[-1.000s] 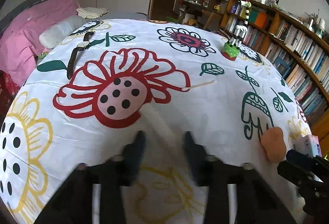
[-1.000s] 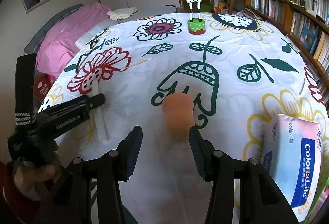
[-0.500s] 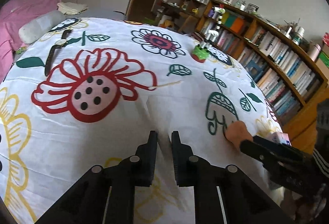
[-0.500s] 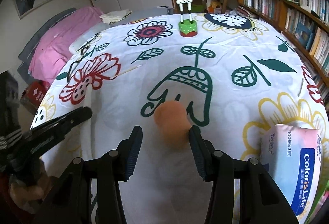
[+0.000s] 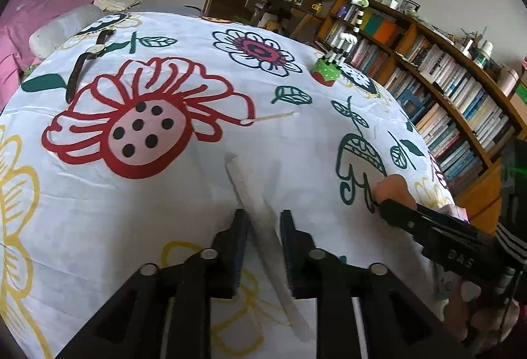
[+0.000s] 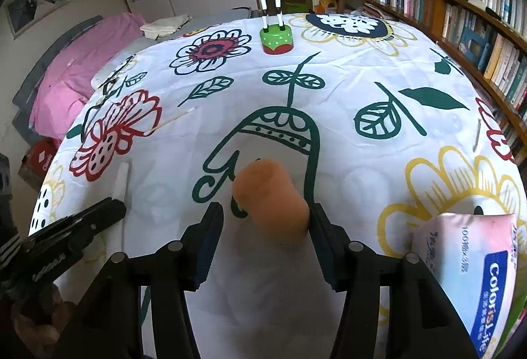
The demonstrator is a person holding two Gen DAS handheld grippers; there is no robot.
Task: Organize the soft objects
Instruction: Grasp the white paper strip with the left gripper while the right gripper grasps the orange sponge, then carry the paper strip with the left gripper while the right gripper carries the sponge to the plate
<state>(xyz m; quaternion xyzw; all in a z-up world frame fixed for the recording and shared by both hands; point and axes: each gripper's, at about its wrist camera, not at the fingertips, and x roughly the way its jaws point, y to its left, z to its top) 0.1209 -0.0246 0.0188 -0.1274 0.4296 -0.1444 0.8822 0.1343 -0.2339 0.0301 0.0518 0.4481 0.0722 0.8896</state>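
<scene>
While the flowered sheet lies smooth over the bed, the left tool hangs low above a pale white strip that runs slantwise between its two fingers. Half a second ago those fingers were nearly together; they have just been opening again to a narrow gap, and the strip lies in that gap with space on both sides, so nothing is gripped. A second ago the same strip showed only as a blur between wider fingers.

Further left on the sheet a brown-strapped watch lies beside the red flower print, and a thin wooden stick rests past its petals. A striped toy animal on a green base stands upright toward the far edge.

To the right, the right tool has come forward since the earlier frames: the orange sponge, then ahead of its tips, now sits between them. Its jaws have just been opening a little and stand fairly wide; the sponge touches the right-hand finger, and the left-hand one is clear of it. At the right edge lies a pink and blue tissue pack, close to the sponge but apart from it.
</scene>
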